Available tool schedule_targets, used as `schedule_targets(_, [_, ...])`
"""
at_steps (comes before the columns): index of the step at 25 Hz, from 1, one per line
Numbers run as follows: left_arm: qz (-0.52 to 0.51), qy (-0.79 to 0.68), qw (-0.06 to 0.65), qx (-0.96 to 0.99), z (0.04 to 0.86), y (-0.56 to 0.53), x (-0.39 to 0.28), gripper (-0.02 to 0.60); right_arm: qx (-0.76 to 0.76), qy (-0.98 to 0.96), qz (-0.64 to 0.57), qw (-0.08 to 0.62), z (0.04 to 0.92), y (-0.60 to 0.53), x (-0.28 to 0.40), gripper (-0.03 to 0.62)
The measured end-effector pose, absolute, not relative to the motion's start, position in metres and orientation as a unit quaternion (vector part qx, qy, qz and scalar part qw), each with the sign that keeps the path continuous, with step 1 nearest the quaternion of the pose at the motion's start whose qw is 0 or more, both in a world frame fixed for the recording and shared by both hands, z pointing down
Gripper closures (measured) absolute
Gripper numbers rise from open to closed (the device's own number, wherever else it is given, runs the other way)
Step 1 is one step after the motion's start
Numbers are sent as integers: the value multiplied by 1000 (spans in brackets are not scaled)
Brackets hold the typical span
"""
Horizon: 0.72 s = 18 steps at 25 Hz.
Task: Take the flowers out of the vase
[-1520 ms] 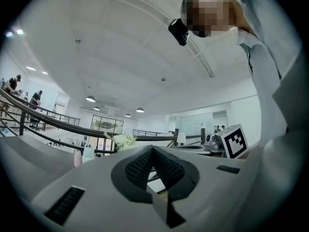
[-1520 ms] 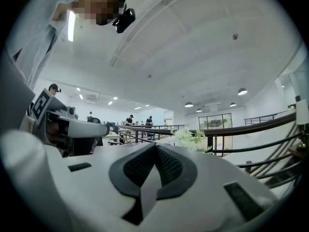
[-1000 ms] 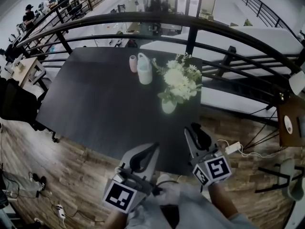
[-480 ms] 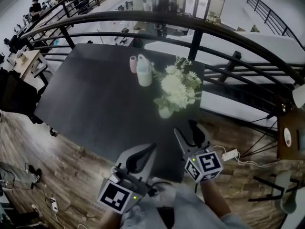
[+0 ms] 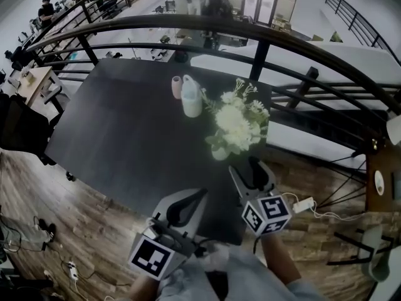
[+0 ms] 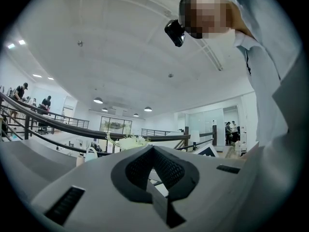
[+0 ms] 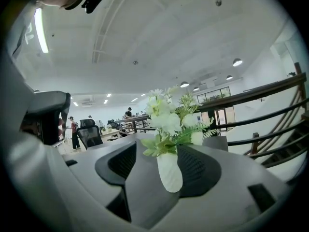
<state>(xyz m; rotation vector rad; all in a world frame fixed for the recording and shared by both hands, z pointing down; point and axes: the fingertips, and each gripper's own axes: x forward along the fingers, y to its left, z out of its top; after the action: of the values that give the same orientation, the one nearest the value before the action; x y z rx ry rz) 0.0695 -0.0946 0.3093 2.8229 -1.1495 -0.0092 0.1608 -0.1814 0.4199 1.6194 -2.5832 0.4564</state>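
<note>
Head view takes in a dark bench (image 5: 125, 124) set against a black railing (image 5: 263, 39), with the flowers (image 5: 238, 125) near its right edge – a loose bunch of white and cream blooms among pale green, ferny leaves, spreading much wider than the small white vase (image 5: 220, 153) that holds them. The vase is rounded, narrowing toward the neck, and stands upright on the bench with the stems in it. Farther back on the bench a white jug (image 5: 192, 99) with a handle stands just beside a small pink cup (image 5: 177, 86), well apart from the bouquet. The right gripper (image 5: 252, 171) is near the vase on the person's side, and its fingers have just been opening – they stand wide apart. In the right gripper view the vase shows framed between them, with neither pad pressing on it. The left gripper (image 5: 188, 205) sits lower left over the bench's near edge, its fingers together with nothing between them.
</note>
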Motion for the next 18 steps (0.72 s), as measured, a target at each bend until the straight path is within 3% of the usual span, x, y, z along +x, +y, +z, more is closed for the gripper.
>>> schedule_targets(18, [1,-367,54,929,310,-115,44,583,557,-804,205,18,445,-211,161,307])
